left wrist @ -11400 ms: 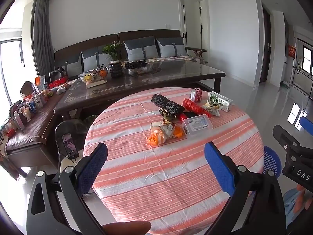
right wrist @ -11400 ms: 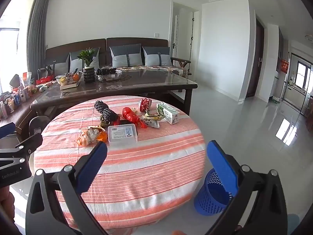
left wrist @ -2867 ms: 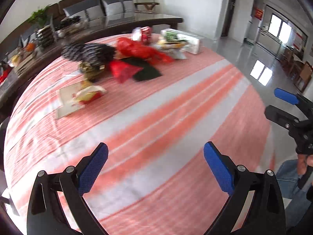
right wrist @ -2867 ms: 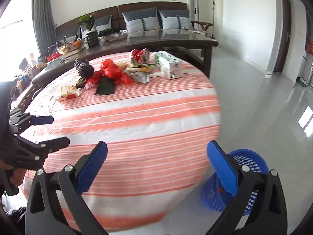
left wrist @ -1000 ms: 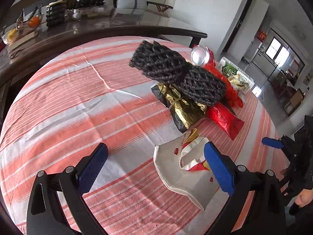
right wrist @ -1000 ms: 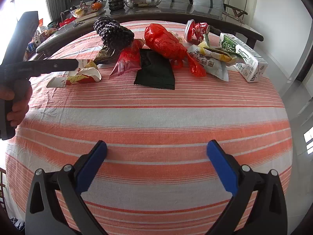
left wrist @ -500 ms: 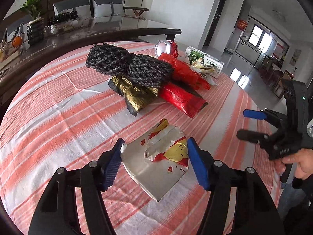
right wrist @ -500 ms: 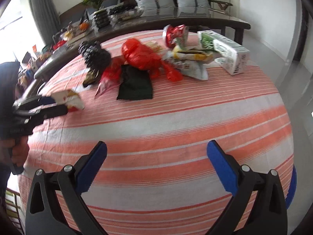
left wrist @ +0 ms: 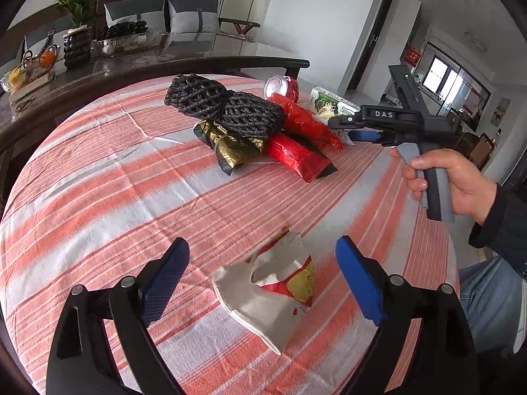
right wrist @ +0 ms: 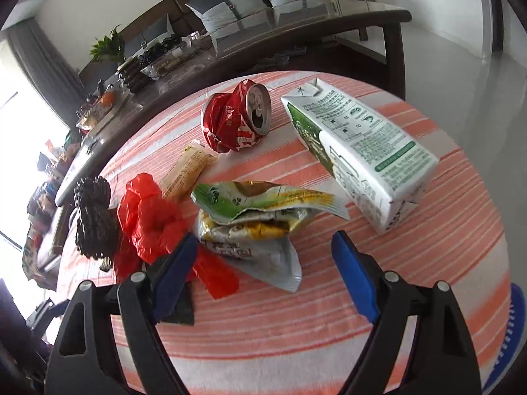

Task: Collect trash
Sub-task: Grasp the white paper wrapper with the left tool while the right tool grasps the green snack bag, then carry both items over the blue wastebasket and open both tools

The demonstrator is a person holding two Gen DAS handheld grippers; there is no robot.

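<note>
My left gripper (left wrist: 262, 275) is open, its blue pads on either side of a crumpled white, red and yellow snack wrapper (left wrist: 273, 288) lying on the striped tablecloth (left wrist: 98, 191). My right gripper (right wrist: 263, 270) is open, just in front of a green and silver snack bag (right wrist: 257, 217); it also shows in the left wrist view (left wrist: 360, 130), over the trash pile. Nearby lie a crushed red can (right wrist: 235, 120), a milk carton (right wrist: 359, 154), a red plastic bag (right wrist: 148, 220), a black net bundle (left wrist: 224, 107), a gold wrapper (left wrist: 230, 144) and a red packet (left wrist: 294, 158).
A blue waste basket (right wrist: 512, 335) shows at the table's right edge. A dark wooden table (left wrist: 138, 62) with a plant, fruit and bowls stands behind the round table, with a sofa beyond. A tan wrapper (right wrist: 186, 171) lies by the can.
My left gripper was closing around the snack wrapper and has now opened wider; the wrapper lies loose between the pads. My right gripper has moved in close to the snack bag and carton.
</note>
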